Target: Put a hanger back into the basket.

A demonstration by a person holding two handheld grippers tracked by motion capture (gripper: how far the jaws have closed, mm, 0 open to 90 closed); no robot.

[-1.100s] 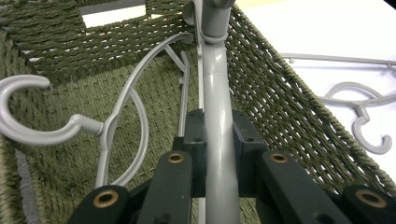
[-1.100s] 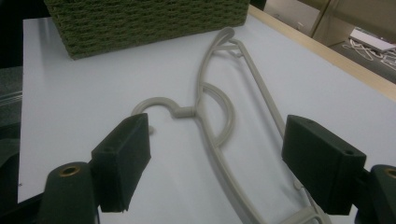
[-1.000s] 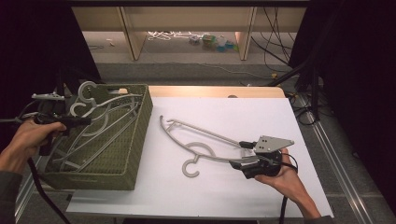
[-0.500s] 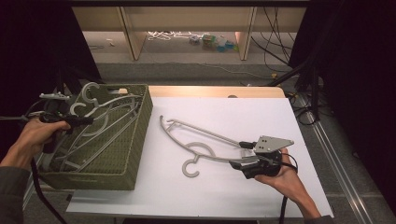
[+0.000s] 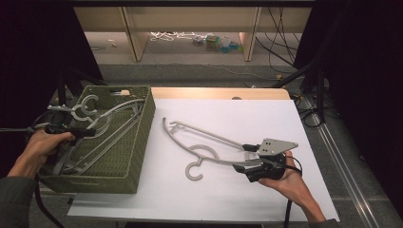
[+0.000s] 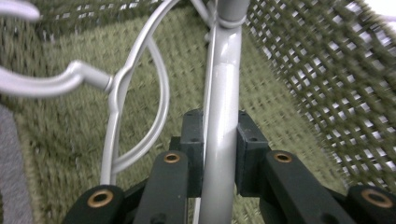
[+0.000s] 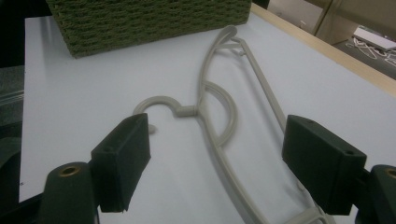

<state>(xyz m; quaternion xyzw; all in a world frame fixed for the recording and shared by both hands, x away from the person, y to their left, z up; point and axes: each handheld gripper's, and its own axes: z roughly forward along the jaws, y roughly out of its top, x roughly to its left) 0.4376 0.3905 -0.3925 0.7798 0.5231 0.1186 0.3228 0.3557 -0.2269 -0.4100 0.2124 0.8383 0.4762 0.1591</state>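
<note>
A grey plastic hanger (image 5: 114, 121) lies tilted in the green woven basket (image 5: 142, 124), over other hangers. My left gripper (image 5: 83, 131) is shut on its straight bar (image 6: 225, 93). Its pads (image 6: 192, 140) touch both sides of the bar, and the jaws have just been opening slightly with the bar still between them. A second grey hanger (image 5: 205, 136) lies flat on the white table (image 5: 237, 114). My right gripper (image 5: 244, 157) is open at that hanger's right end. In the right gripper view its jaws (image 7: 224, 154) stand wide apart, the hanger (image 7: 205, 93) running between them untouched.
The basket (image 7: 140, 23) stands at the table's left edge, with several hangers inside and a hook (image 5: 86, 105) above its rim. A wooden strip (image 5: 214, 93) borders the table's far edge. Shelving with clutter (image 5: 209, 40) stands beyond.
My left hand has sunk, and the held hanger has come down into the basket with it. The right hand and the hanger on the table have stayed put.
</note>
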